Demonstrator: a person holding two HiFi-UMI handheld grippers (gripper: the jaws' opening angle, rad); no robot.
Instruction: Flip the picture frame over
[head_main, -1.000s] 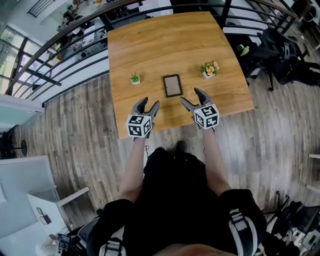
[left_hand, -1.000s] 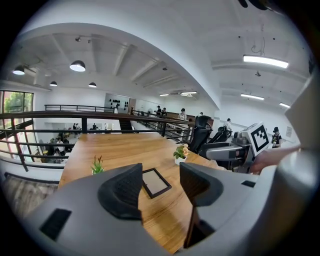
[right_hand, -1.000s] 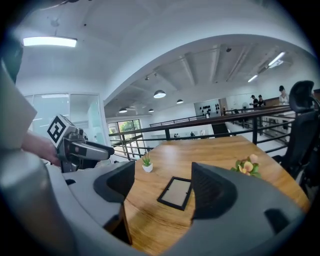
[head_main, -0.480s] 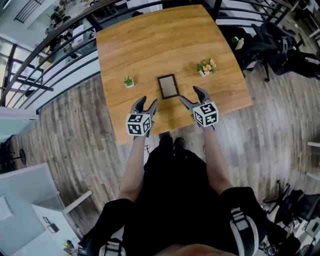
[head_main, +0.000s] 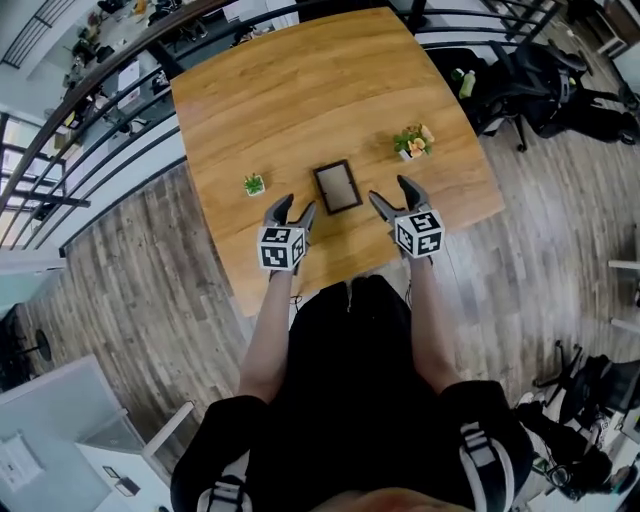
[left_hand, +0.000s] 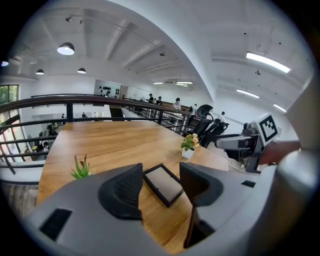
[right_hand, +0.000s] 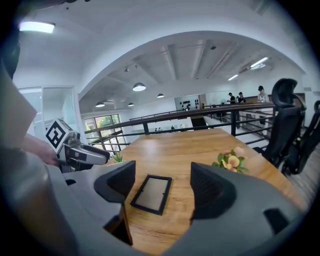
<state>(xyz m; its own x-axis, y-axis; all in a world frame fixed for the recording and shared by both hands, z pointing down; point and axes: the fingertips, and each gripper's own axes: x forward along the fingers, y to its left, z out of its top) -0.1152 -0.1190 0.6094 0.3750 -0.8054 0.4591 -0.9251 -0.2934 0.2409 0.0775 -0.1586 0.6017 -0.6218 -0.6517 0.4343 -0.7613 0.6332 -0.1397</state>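
Picture frame (head_main: 337, 187) lies flat on the wooden table (head_main: 300, 100), near the table's front edge and about midway along it. The left gripper (head_main: 297, 203) and right gripper (head_main: 389, 190) hover over that edge of the table, flanking the frame without touching it. Both have their jaws spread wide and grip nothing.

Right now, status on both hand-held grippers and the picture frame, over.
Left hand-held gripper open, empty. Right hand-held gripper open, empty. Picture frame flat on table, untouched. Green plant and flower pot stand clear.
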